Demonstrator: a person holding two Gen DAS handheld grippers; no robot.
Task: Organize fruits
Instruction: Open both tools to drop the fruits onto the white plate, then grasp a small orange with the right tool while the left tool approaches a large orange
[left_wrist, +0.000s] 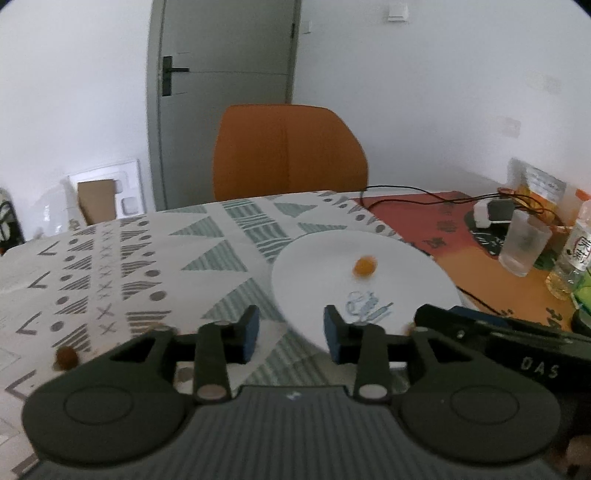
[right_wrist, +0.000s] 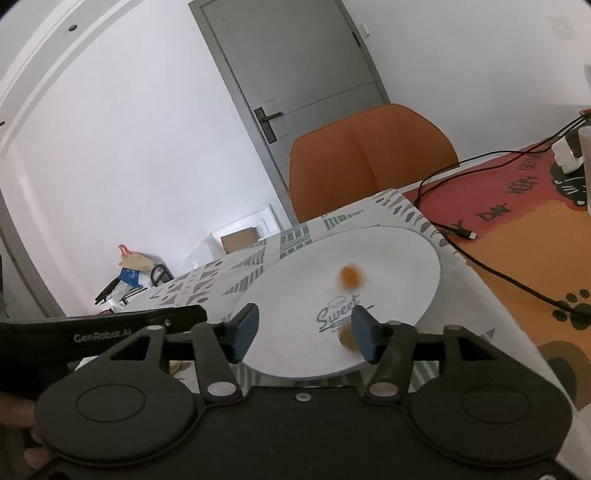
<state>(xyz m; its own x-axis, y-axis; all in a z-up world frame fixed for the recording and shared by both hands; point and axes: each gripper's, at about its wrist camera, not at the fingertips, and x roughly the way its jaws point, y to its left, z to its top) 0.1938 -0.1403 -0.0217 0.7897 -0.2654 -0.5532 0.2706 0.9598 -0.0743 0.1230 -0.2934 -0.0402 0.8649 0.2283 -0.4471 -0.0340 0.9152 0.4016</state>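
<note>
With both the left gripper (left_wrist: 291, 334) and right gripper (right_wrist: 303, 332) parted and empty, the blurred orange fruit (right_wrist: 350, 275) may roll off the white plate (right_wrist: 424, 258).

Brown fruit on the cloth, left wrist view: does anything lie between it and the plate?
Nothing visible does. The brown fruit sits on the patterned cloth left of the left claw; bare cloth runs from there to the plate.

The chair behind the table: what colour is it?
Orange. The chair shows best in the left wrist view, standing against the grey door.
</note>
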